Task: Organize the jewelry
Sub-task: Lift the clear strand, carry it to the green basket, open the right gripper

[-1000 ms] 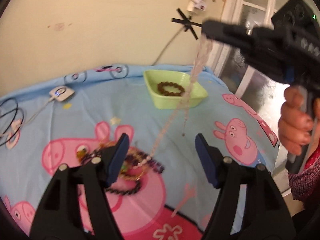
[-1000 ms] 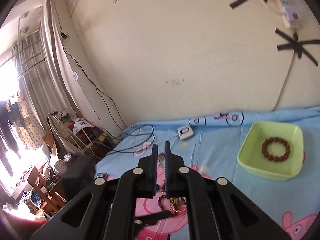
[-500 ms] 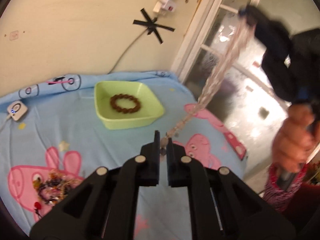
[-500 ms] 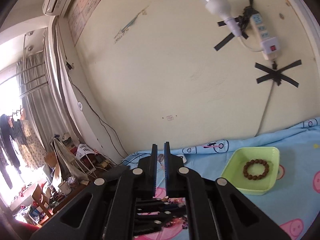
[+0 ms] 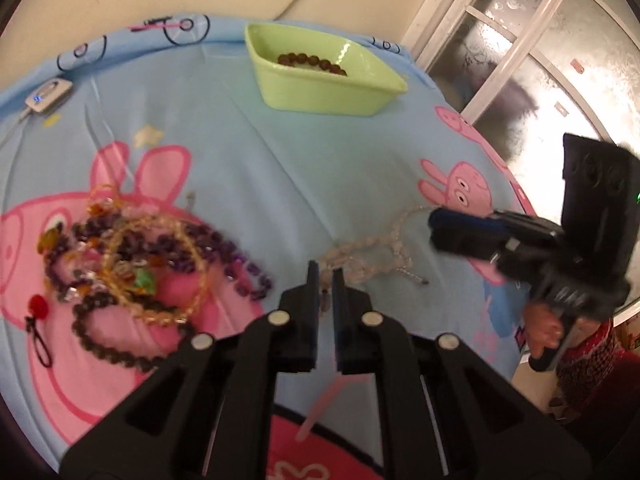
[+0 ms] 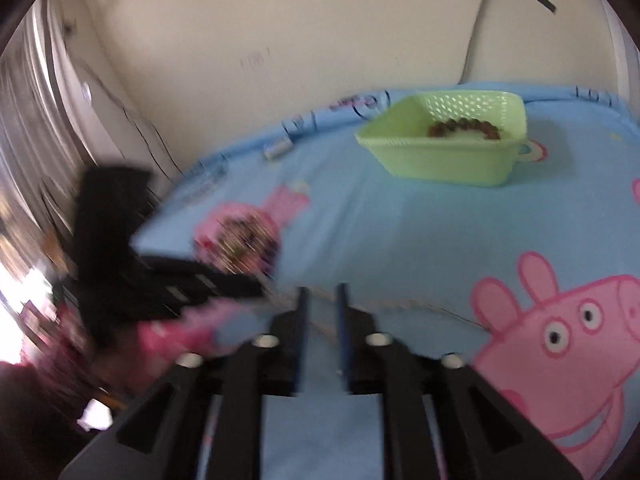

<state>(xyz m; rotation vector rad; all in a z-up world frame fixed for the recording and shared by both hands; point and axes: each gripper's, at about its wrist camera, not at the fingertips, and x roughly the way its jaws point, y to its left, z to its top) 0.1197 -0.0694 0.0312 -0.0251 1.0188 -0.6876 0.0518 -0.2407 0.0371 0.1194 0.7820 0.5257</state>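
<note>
A pale, translucent beaded necklace (image 5: 372, 250) lies stretched across the cartoon-pig blue cloth on the table (image 5: 248, 152) — the left hand-held gripper (image 5: 325, 278) pinches one end nearly shut, while the right hand-held gripper (image 6: 320, 300), jaws just easing apart, lets the strand go, seemingly to straighten it before the light-green plastic dish (image 5: 320, 92).

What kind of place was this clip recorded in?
Probably a room in a home, not a lab. A cartoon-pig cloth covers the surface, curtains hang by a bright window, and a frosted glass door stands alongside. A green tray holds a bracelet.
</note>
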